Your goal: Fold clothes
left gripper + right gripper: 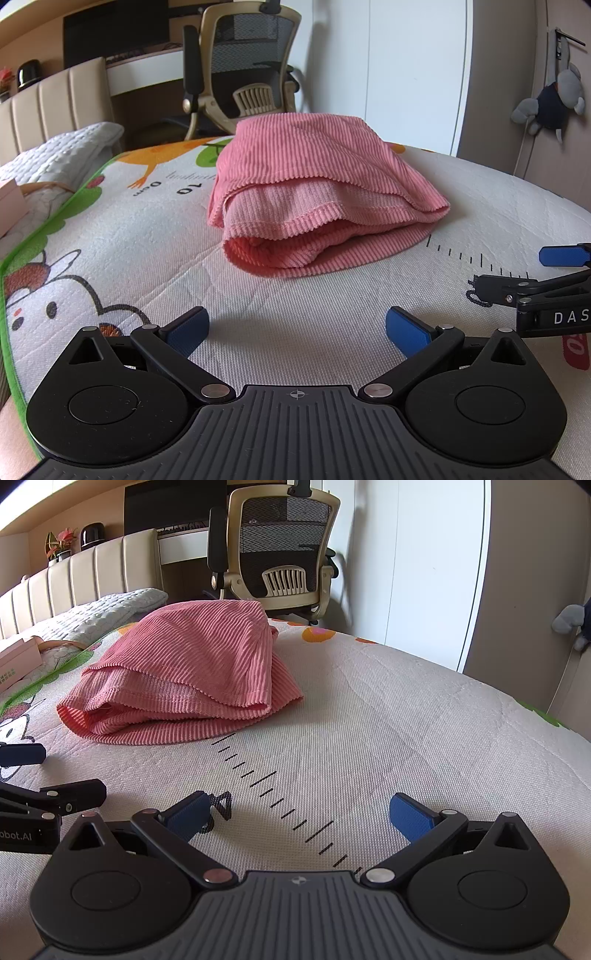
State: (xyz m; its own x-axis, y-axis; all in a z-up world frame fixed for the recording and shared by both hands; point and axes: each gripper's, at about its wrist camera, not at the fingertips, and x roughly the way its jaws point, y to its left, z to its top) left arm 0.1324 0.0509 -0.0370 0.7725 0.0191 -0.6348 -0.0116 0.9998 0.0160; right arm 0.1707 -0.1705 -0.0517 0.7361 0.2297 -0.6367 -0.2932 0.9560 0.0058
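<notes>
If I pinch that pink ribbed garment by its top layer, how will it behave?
The pink ribbed garment would probably flop and unfold, since its layers lie loose and uneven. It looks light and soft. The ribbed knit should grip rather than slip.

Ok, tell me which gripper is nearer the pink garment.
Left, though only slightly. The left gripper sits open almost straight in front of the pink garment; the right gripper, also open, is off to its right side.

Black linkage arms with silver pivot pins on the left gripper (297, 330) and right gripper (299, 814); blue textured pads (406, 328); ribbed grey body, crosshair mark, white lettering on the side.
</notes>
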